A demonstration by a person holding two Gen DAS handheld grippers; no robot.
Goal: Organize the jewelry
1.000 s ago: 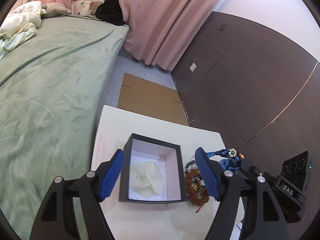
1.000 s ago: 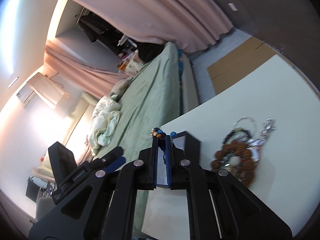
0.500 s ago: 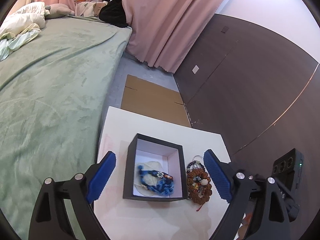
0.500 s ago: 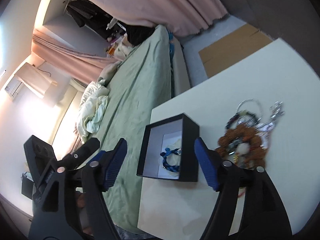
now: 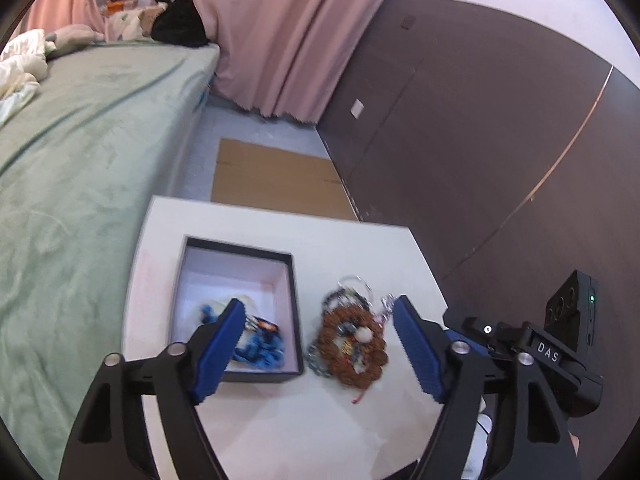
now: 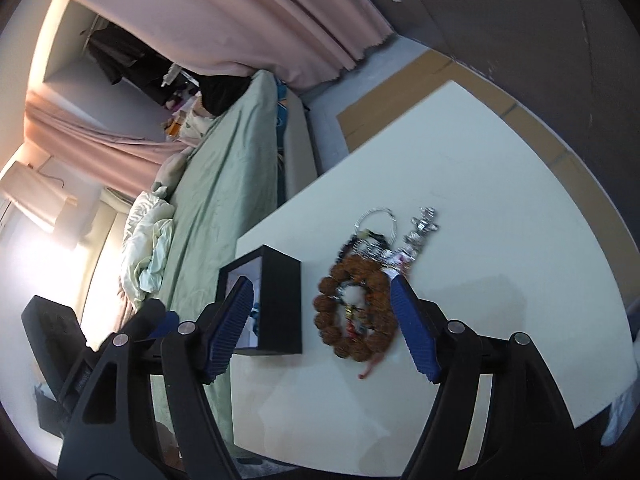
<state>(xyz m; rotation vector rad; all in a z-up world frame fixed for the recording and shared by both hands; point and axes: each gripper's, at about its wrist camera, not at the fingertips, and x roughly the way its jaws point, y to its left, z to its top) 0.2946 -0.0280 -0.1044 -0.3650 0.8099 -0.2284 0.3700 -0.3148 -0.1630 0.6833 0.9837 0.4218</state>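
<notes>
Taking the black box [image 5: 236,308] as the reference point: to its left runs the bed under a green cover [image 5: 76,168], alongside the edge of the white table [image 5: 280,424] on which the box stands. The box is open-topped with a pale lining, and a blue beaded bracelet [image 5: 260,346] lies inside it on the floor, toward the near wall, over a pale item that cannot be identified. The left gripper [image 5: 316,344] hovers over the near side of the box and the jewelry beside it; its jaws stand wide apart, having just been closing somewhat, with nothing pressed between the blue pads; its left finger crosses the box interior in the left wrist view. Immediately right of the box, close but not touching it, lies the remaining pile: a brown bead bracelet [image 5: 354,350] with a red tassel, over a chain and silver pieces [image 6: 416,232] on the far side. In the right wrist view the right gripper [image 6: 324,324] also stands open and empty, framing the right wall of the box [image 6: 280,304] and the brown bead bracelet [image 6: 356,316]. Beyond the box, off the table's far edge, flat cardboard [image 5: 276,180] lies on the floor, with a pink curtain [image 5: 288,36] behind and a dark wall panel [image 5: 460,140] to the right.
</notes>
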